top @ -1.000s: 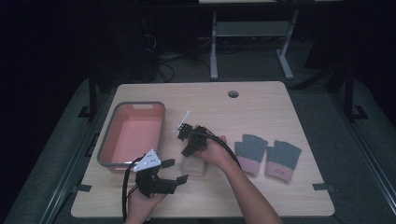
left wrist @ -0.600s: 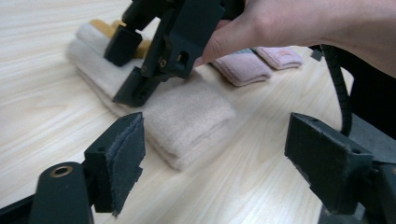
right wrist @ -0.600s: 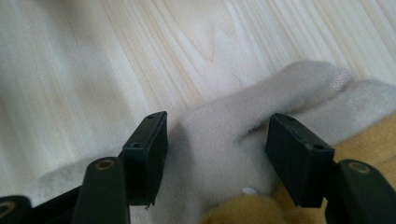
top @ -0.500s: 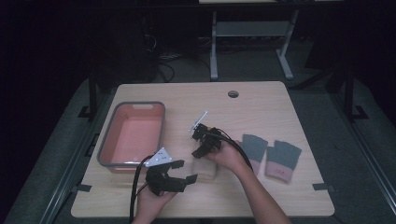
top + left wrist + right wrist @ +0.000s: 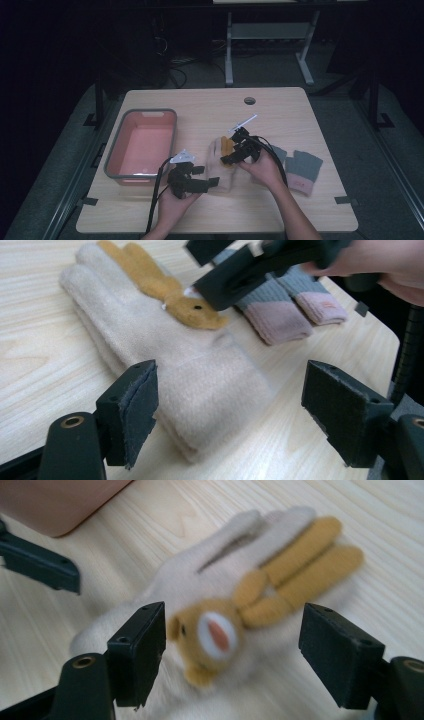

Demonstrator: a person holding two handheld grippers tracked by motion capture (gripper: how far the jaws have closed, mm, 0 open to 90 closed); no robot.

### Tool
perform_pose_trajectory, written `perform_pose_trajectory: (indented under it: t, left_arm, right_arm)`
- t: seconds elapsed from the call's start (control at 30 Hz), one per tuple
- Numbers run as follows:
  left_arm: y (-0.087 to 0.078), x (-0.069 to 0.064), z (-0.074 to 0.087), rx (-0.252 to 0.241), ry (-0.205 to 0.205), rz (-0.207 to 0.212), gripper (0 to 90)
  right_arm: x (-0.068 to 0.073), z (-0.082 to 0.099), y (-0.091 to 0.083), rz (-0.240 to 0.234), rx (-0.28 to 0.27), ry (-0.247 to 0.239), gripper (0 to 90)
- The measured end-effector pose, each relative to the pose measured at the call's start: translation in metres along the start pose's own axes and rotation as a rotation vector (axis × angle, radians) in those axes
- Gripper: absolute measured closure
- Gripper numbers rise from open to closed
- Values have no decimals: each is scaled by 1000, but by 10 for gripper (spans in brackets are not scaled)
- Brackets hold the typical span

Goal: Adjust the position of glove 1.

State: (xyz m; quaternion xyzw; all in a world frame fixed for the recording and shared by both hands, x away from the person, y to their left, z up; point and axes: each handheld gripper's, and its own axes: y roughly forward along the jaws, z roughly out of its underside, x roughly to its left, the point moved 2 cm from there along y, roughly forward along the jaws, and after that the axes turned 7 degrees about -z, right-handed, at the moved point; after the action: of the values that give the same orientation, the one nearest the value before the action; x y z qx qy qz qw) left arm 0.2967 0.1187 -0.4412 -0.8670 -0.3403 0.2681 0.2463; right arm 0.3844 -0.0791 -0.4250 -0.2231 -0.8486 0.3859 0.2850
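Gloves lie on the wooden table [image 5: 300, 107]: a cream glove [image 5: 220, 167] with an orange bunny sits near the front edge at its middle. The left gripper [image 5: 207, 182] frames its cuff with jaws spread, having just narrowed slightly. The right gripper [image 5: 231, 154], jaws just widening, hovers released over the bunny. 2 grey-pink gloves [image 5: 300, 170] lie toward the right edge, a pink bin [image 5: 117, 150] toward the left.
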Motion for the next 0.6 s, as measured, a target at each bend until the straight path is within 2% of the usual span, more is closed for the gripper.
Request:
perform_pose_trajectory:
  t: [0.07, 0.13, 0.27, 0.33, 0.37, 0.53, 0.6]
  left_arm:
    - [3, 1, -1, 6, -10, -5, 232]
    - [7, 2, -2, 14, -31, -18, 232]
    - [13, 6, -2, 37, -45, -39, 244]
    - [15, 7, -1, 45, -61, -53, 245]
    - [17, 8, -1, 57, -63, -58, 268]
    - [21, 10, 1, 83, -88, -68, 292]
    - [23, 13, 2, 103, -107, -62, 295]
  right_arm:
    - [-2, 7, -6, -10, -33, 31, 265]
    - [-3, 10, -7, -14, -44, 37, 265]
    - [-5, 18, -9, -45, -62, 96, 269]
    - [-4, 23, -8, -57, -62, 116, 270]
    - [-5, 27, -4, -64, -40, 128, 270]
    - [-6, 32, 0, -79, -55, 161, 296]
    - [-8, 37, 4, -96, -61, 209, 314]
